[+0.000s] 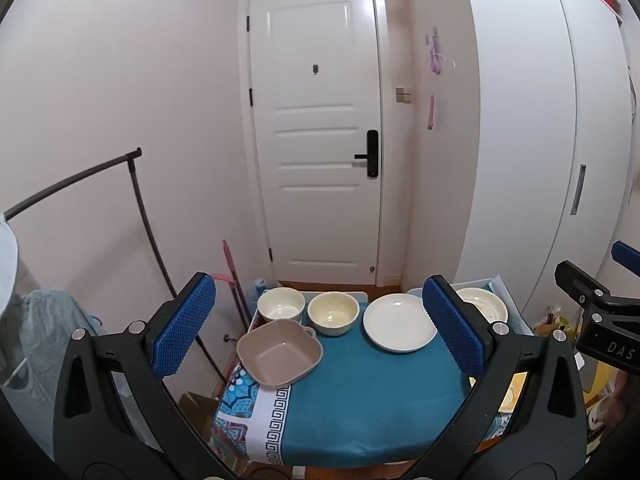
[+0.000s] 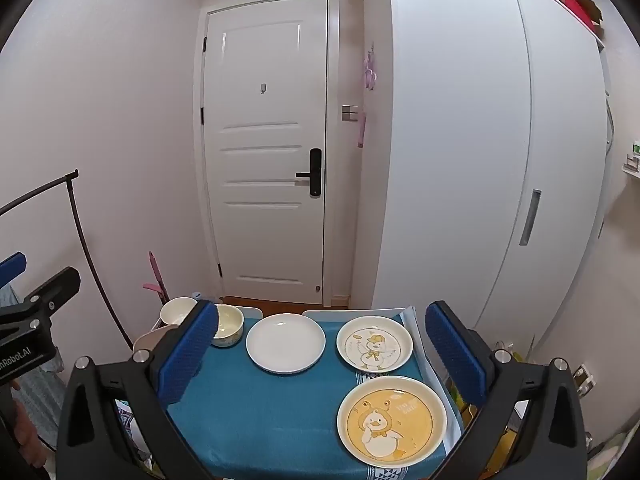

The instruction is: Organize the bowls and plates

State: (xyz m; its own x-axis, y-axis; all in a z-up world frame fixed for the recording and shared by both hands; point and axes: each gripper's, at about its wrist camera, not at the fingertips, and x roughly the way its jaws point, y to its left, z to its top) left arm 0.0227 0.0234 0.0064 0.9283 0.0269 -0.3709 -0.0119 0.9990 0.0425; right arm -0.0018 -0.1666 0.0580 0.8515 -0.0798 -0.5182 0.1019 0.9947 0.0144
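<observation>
A small table with a teal cloth [image 1: 360, 392] [image 2: 260, 408] carries the dishes. In the left wrist view a brown square bowl [image 1: 280, 350] sits front left, with a white bowl [image 1: 281, 304] and a cream bowl [image 1: 333, 312] behind it. A plain white plate [image 1: 399, 322] [image 2: 285, 342] lies at the middle. In the right wrist view a white duck plate [image 2: 374, 343] lies behind a yellow duck plate [image 2: 391, 420]. My left gripper [image 1: 320, 334] and right gripper [image 2: 322, 354] both hang open above the table, holding nothing.
A white door [image 1: 316, 128] stands behind the table, with a tall white wardrobe [image 2: 480, 140] to the right. A black clothes rail [image 1: 140, 220] leans at the left wall. A pink-handled mop [image 1: 232, 272] stands by the table's far left corner. Bags [image 1: 560, 320] lie at the right.
</observation>
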